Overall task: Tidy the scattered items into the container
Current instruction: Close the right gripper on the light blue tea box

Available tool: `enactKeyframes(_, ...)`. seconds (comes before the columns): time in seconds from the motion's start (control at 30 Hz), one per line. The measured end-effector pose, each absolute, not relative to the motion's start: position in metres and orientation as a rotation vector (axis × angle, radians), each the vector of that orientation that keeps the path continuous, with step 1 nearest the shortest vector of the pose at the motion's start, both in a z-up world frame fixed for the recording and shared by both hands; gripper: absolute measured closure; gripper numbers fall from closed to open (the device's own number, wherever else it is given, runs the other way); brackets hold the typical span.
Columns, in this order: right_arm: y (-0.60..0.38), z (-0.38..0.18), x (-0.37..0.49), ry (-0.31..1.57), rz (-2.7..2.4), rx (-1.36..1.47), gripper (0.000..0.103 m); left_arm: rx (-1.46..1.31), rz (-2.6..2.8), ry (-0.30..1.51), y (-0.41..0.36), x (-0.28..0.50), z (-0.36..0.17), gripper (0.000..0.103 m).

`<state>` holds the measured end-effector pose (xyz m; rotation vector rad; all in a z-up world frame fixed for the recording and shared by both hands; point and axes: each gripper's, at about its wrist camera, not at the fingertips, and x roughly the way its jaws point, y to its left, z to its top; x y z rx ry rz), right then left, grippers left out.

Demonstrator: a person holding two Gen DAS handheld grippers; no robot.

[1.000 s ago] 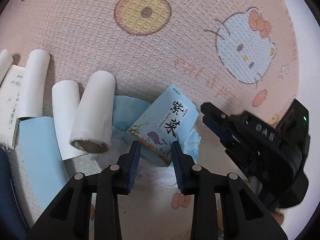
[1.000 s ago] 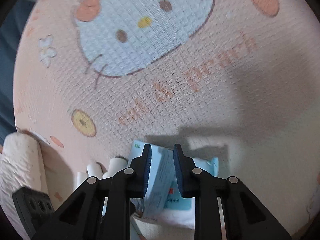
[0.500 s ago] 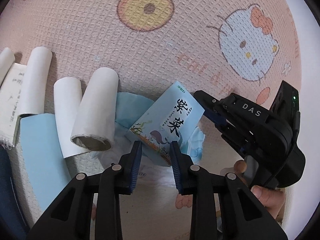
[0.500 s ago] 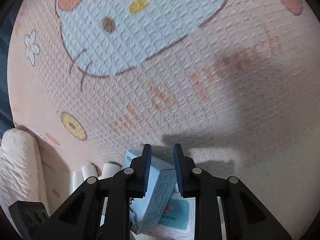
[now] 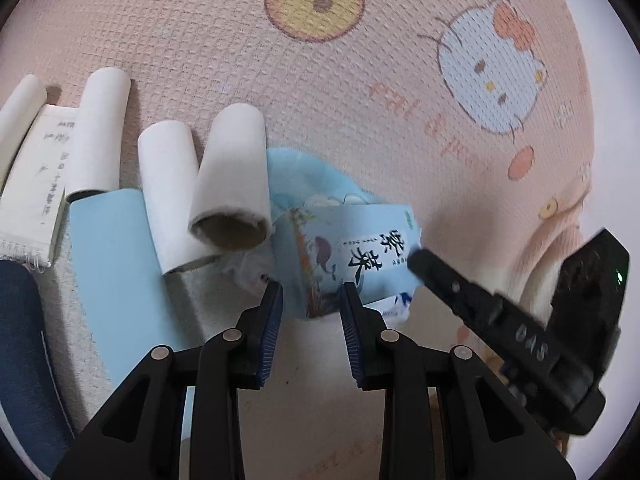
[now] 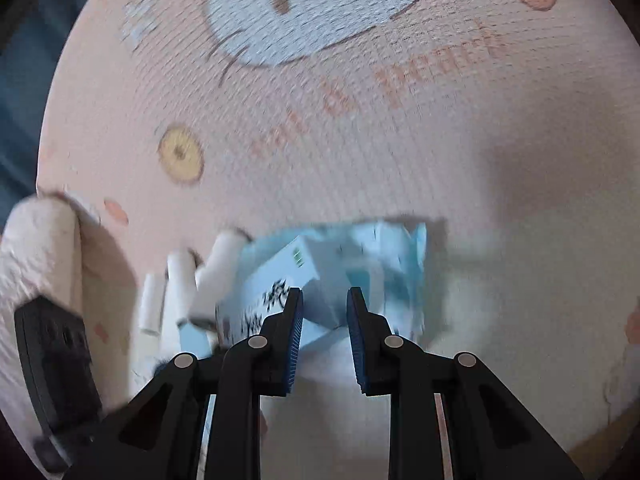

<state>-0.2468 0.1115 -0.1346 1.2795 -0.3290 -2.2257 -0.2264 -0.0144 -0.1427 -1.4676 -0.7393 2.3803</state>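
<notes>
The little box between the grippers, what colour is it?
Light blue box with black characters; clearest in the left wrist view.

left hand-held gripper (image 5: 310, 306) open, its blue pads either side of the box's (image 5: 352, 254) near corner; right hand-held gripper (image 6: 324, 320) open, reaching the same box from its right

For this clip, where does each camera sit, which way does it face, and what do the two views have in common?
Left wrist: sits on the left gripper, looking forward and down along its open fingers at the light blue box, white rolls and pink mat; the right gripper enters from the right side.
Right wrist: sits on the right gripper, looking down at the same box, blurred; its own fingers show.
Shared: the box, the rolls and the cat-print mat.
</notes>
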Motion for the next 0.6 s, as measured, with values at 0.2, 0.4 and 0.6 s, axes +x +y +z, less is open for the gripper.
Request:
enactKeyframes(0.2,0.111,-0.151,-0.227,-0.264,-2.219,1.304,0.083,-1.465,2.399,-0.661,-0.029,-0.213,-0.139,0.071)
enactKeyframes(0.4,0.103,-0.155,-0.218,-0.142,-2.286,1.282,0.071,-1.475,2.366,-0.652,-0.03,-0.218,-0.14,0.068)
enactKeyframes(0.6,0.12,-0.162,-0.232,-0.246,-2.232,1.26,0.061,-1.472,2.305,-0.692,-0.022,-0.227,-0.141,0.063)
